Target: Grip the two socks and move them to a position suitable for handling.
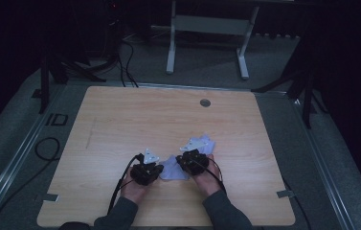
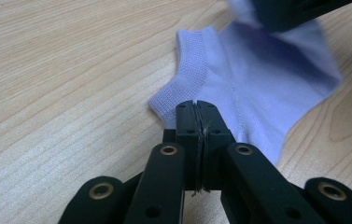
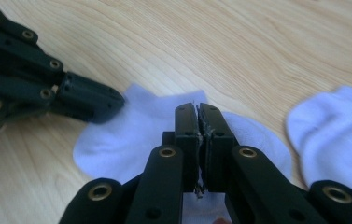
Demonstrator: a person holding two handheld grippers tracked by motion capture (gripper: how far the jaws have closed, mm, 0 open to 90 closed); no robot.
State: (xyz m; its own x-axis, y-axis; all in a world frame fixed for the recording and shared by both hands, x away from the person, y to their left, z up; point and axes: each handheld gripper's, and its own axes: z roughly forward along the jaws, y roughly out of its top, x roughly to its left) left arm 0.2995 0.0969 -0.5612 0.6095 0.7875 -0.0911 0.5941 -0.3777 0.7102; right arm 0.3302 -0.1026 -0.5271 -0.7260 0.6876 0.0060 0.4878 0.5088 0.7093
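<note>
Both grippers' jaws are pressed together over a pale sock (image 2: 253,88) lying flat near the table's (image 1: 120,120) front edge: left gripper (image 2: 196,108) at its ribbed cuff, right gripper (image 3: 197,110) mid-fabric; whether either pinches cloth is unclear. Another sock (image 3: 337,130) lies just beside.

A dim lab or recording studio: a bare wooden bench (image 1: 120,115) stands on grey carpet, with black stands (image 1: 49,72), trailing cables (image 1: 125,62) and a white desk frame (image 1: 207,28) at the far side.
</note>
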